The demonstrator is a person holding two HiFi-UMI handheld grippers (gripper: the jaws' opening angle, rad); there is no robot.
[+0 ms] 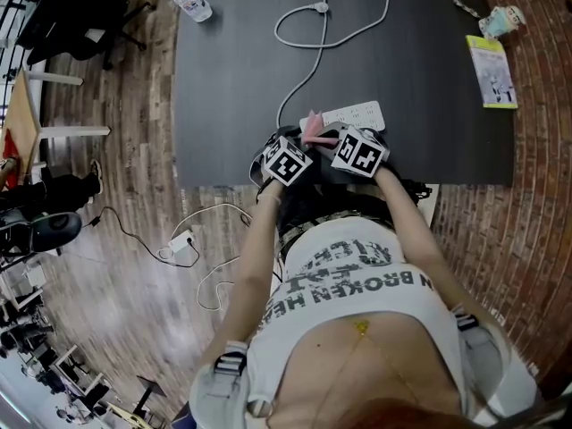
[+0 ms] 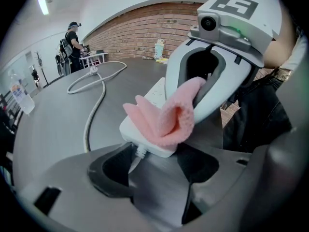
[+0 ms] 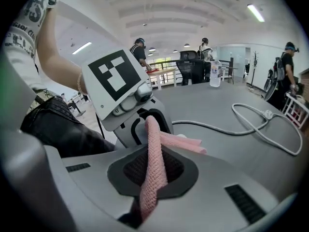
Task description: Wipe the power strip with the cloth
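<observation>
Right fingers [image 3: 126, 171] clamped on cloth [image 3: 153, 163], left fingers [image 2: 110, 174] apart beside power strip [image 1: 357, 114], cable [image 2: 91, 115] beyond

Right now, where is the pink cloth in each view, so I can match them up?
Head view: cloth at centre, between the two marker cubes, on the near end of the power strip.
Left gripper view: cloth at centre, draped over the strip's near end.
Right gripper view: cloth at lower centre, clamped in the right gripper.
Shared landmark: the white cable looping across the table.
</observation>
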